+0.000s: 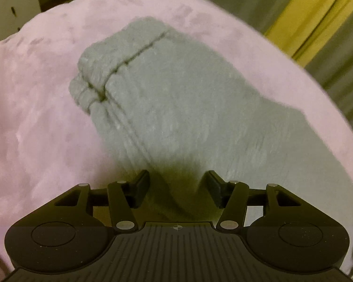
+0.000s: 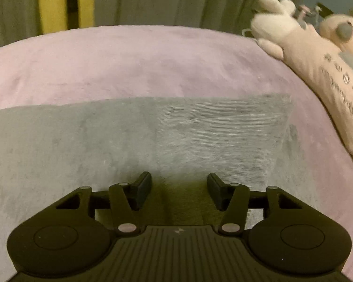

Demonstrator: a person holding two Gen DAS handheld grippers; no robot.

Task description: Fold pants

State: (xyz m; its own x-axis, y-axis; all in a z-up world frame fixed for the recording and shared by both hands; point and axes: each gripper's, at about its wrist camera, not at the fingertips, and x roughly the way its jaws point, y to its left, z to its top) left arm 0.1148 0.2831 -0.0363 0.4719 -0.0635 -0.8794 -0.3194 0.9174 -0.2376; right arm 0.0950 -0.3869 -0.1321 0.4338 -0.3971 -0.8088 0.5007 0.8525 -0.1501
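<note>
Grey pants [image 1: 176, 108] lie flat on the pink bed [image 1: 35, 117], filling mid-frame ahead of both tools. Left tool [image 1: 177, 189] and right tool [image 2: 178, 190] gape, seemingly hovering just above the fabric.

Grey ribbed pants [image 1: 176, 108] — pink plush blanket [image 1: 35, 117] — pale pink stuffed toy [image 2: 317, 58].

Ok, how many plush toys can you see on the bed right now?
2, both at the far right edge of the pink blanket in the right wrist view: a white one and a pink one beside it. More may lie beyond the frame.
</note>
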